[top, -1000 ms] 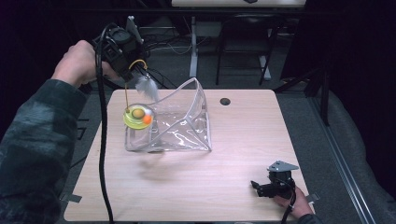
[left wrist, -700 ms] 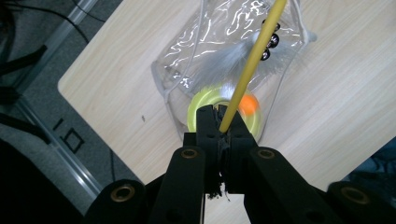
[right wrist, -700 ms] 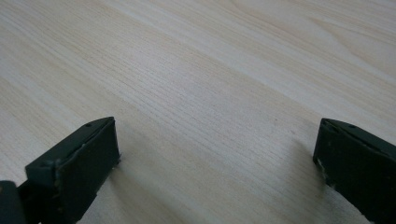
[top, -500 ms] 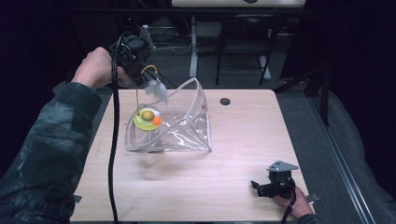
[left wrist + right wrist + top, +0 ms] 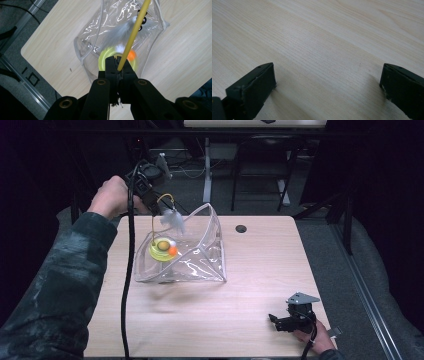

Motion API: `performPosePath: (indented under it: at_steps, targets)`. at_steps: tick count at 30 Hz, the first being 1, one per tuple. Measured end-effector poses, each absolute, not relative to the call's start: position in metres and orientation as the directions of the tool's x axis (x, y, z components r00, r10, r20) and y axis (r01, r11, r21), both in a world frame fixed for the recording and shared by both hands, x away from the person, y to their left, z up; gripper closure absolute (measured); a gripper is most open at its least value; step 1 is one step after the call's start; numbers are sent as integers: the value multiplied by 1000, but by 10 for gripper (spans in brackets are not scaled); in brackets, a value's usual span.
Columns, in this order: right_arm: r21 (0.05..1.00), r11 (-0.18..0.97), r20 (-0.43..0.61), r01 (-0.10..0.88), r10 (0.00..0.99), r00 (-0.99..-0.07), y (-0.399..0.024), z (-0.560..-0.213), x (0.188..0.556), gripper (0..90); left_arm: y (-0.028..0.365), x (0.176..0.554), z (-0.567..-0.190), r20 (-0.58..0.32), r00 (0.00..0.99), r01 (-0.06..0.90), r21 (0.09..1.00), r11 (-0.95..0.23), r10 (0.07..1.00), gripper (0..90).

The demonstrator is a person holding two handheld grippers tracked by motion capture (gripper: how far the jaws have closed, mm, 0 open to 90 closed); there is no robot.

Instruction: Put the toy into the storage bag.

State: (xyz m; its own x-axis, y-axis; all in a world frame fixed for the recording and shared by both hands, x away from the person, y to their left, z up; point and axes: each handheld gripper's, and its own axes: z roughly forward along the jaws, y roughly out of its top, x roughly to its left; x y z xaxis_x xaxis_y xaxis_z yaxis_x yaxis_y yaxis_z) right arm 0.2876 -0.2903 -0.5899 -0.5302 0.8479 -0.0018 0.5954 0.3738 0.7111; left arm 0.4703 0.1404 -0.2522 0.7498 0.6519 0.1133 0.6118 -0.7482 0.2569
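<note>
Fingers (image 5: 113, 65) pinching yellow wand (image 5: 133, 33), no writing

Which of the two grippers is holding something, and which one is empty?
The left gripper is shut on the yellow wand of a feather toy; the right gripper stands open over bare table.

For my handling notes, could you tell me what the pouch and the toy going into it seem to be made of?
Pouch: clear, glossy soft plastic, probably vinyl; it shines and creases. Toy: thin yellow stem, likely plastic or coated wire, with grey feathery fluff and a yellow ring, apparently plastic.

Light wood table (image 5: 250, 320), clear plastic pouch (image 5: 200, 265) lying on it
</note>
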Motion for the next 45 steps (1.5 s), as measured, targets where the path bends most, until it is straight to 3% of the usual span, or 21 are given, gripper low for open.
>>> performPosePath:
  at_steps: [45]
  targets:
    - [709,376,0,597,847,-532,-290,-590,287,0,122,482,-306,37,773,606,257,-753,634,880]
